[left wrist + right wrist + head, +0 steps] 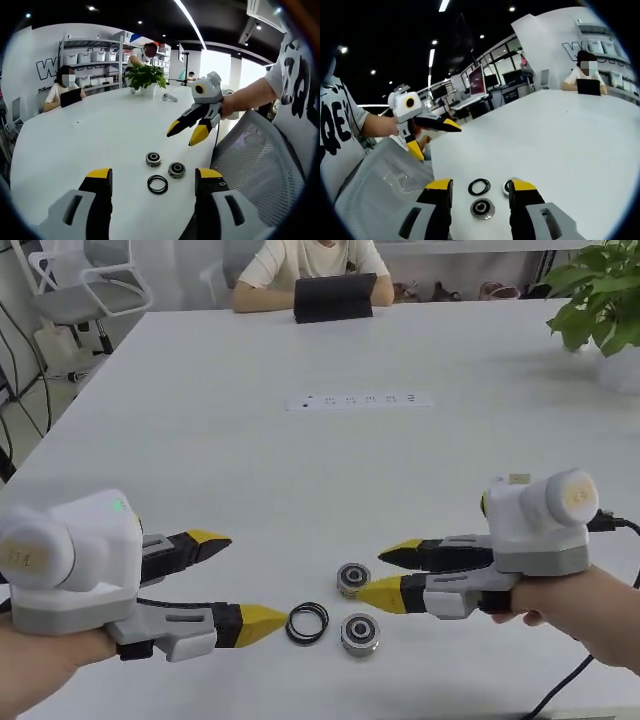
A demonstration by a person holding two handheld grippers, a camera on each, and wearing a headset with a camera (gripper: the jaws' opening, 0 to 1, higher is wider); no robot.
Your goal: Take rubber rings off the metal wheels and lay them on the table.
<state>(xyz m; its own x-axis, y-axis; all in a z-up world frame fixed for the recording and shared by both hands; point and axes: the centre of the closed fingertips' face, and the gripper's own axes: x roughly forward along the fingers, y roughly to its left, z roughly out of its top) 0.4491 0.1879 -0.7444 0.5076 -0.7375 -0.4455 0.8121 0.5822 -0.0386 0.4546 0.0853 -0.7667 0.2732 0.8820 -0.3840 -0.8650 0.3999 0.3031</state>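
On the white table (300,470), near its front edge, thin black rubber rings (307,623) lie flat just beside two small round metal wheels (360,632). The rings likely handle as light, soft and stretchy; pinch the outer band. The left gripper (252,580) and the right gripper (376,574) hover low on either side, jaws apart and empty.

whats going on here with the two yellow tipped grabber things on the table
A person holds a two-jaw gripper in each hand over the white table. The left gripper and the right gripper are both open and hold nothing. Between them sit two small round metal wheels. Thin black rubber rings lie overlapping, flat on the table beside the wheels. Whether any ring is still on a wheel is too small to tell.
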